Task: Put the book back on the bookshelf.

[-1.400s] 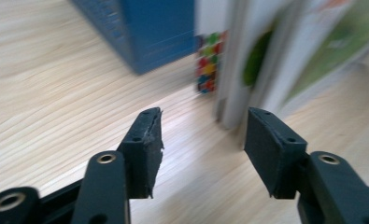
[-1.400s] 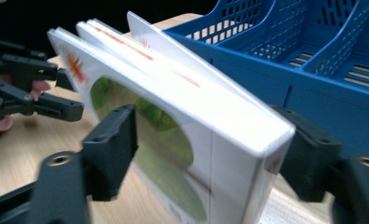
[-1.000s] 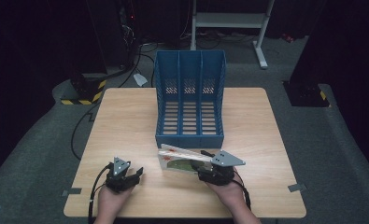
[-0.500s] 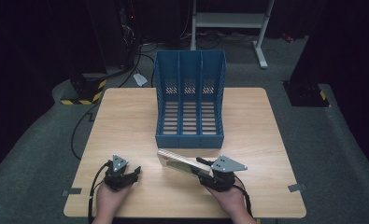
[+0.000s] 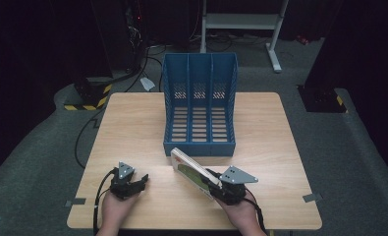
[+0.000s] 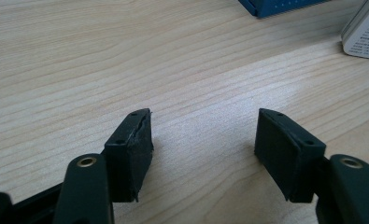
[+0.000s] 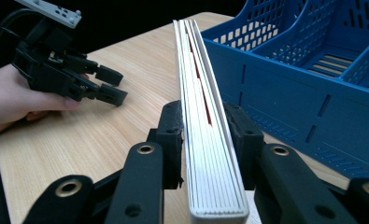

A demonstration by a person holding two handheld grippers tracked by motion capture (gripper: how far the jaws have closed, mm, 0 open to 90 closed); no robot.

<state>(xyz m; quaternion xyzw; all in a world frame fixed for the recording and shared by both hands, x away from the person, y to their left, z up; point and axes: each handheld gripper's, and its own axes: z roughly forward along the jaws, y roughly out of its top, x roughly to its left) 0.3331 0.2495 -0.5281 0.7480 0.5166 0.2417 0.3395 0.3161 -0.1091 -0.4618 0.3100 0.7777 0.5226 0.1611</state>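
The room is dark, with grey carpet on the floor and black cables near the back. In the middle stands a light wooden table [image 5: 132, 128]. It is the biggest thing here.

On the table sits a blue file rack [image 5: 199, 105] with three slots, all of them bare. Its open front faces the person.

Just in front of the rack is a thin book [image 5: 194, 171]. It has a white and green cover. One end points at the rack and the other end sits in the right gripper [image 7: 205, 140]. The jaws press on both flat covers, near the end by the person's hand, and the page edges face up.

The book looks light and stiff. The covers look smooth, so it may slip if the squeeze is weak. It is held near one end, so the far end may droop or swing. A hold closer to the middle would likely be steadier.

The left gripper [image 6: 203, 140] rests low on the table, well apart from the book. Its jaws are spread wide and hold nothing.
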